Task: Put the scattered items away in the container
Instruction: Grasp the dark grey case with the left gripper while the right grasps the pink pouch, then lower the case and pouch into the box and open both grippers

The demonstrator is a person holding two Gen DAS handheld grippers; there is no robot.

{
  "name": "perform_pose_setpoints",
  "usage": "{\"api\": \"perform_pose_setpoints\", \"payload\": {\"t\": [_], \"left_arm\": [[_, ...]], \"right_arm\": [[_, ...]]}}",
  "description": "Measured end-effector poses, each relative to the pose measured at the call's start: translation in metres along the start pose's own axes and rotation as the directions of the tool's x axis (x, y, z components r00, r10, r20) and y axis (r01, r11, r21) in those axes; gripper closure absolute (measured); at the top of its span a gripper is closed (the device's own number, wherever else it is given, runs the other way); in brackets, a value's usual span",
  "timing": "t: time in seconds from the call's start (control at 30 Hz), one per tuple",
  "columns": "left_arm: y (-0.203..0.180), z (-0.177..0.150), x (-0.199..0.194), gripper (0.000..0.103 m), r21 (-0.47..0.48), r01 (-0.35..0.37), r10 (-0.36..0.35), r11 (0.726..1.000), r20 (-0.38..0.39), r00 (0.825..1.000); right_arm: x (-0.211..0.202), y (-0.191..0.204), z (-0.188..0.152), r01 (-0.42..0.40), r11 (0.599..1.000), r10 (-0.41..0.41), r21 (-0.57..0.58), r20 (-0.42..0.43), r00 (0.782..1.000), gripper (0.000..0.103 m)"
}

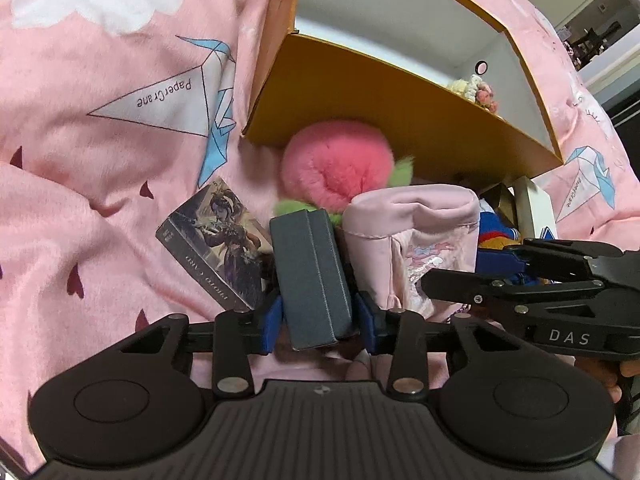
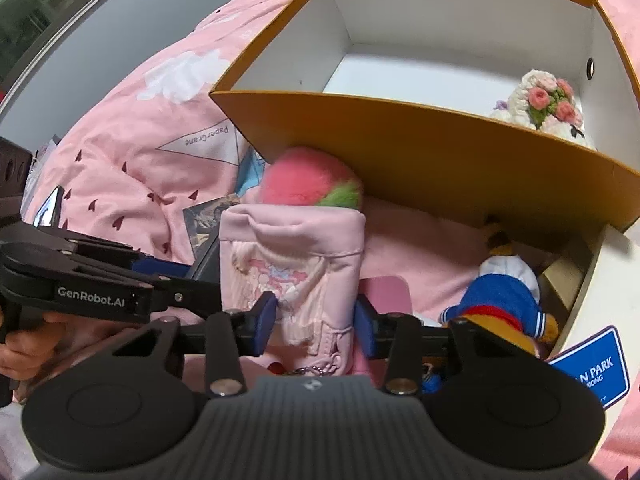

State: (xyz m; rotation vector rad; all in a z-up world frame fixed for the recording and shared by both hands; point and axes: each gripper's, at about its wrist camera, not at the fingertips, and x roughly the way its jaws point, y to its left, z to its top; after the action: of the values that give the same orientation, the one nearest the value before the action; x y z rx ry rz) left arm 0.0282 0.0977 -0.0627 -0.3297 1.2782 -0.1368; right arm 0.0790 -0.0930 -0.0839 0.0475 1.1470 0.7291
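Left gripper point(image 1: 319, 312) fingers clamp a dark grey box point(image 1: 310, 276); right gripper point(image 2: 316, 322) fingers clamp a pink pouch point(image 2: 296, 272). Both items sit on the pink bedspread point(image 1: 100, 160) just before the orange box's point(image 2: 400, 152) near wall. A crochet bouquet point(image 2: 548, 104) lies inside, at its right wall.

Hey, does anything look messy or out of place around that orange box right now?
Yes. Only the crocheted flower bouquet lies inside the orange box. The pink plush peach is wedged against its outer wall, and the sailor plush and photo card box lie loose on the pink blanket.
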Motion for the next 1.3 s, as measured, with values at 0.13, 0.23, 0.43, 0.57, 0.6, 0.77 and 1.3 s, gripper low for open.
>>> {"api": "perform_pose_setpoints", "payload": {"t": [0.13, 0.23, 0.43, 0.57, 0.6, 0.77, 1.3], "left_arm": [[-0.003, 0.0, -0.007, 0.059, -0.03, 0.006, -0.005, 1.0, 0.024, 1.0], [-0.007, 0.0, -0.02, 0.06, -0.014, 0.002, -0.001, 1.0, 0.055, 0.998], [-0.018, 0.001, -0.051, 0.063, 0.025, -0.045, 0.041, 0.999, 0.157, 0.987], [-0.02, 0.004, -0.072, 0.064, 0.047, -0.041, 0.029, 0.998, 0.227, 0.974], [-0.021, 0.006, -0.075, 0.064, 0.051, -0.037, 0.024, 0.998, 0.242, 0.97], [-0.031, 0.016, -0.089, 0.064, 0.083, -0.031, 0.001, 0.996, 0.347, 0.938], [-0.063, 0.08, -0.116, 0.064, 0.163, -0.029, -0.068, 0.986, 0.561, 0.825]], "right_arm": [[-0.009, 0.001, -0.001, 0.003, 1.0, -0.003, -0.018, 0.028, 1.0, 0.069], [-0.022, 0.004, 0.001, 0.007, 0.999, -0.004, -0.043, 0.069, 0.998, 0.073], [-0.048, 0.009, 0.008, 0.012, 0.996, 0.001, -0.083, 0.151, 0.989, 0.074], [-0.067, 0.007, 0.015, 0.006, 0.997, 0.01, -0.073, 0.21, 0.978, 0.074], [-0.073, 0.006, 0.017, 0.007, 0.998, 0.009, -0.07, 0.227, 0.974, 0.074], [-0.095, 0.004, 0.029, 0.02, 0.999, -0.004, -0.05, 0.309, 0.951, 0.074], [-0.13, -0.012, 0.088, 0.085, 0.996, -0.084, 0.022, 0.504, 0.86, 0.074]]}}
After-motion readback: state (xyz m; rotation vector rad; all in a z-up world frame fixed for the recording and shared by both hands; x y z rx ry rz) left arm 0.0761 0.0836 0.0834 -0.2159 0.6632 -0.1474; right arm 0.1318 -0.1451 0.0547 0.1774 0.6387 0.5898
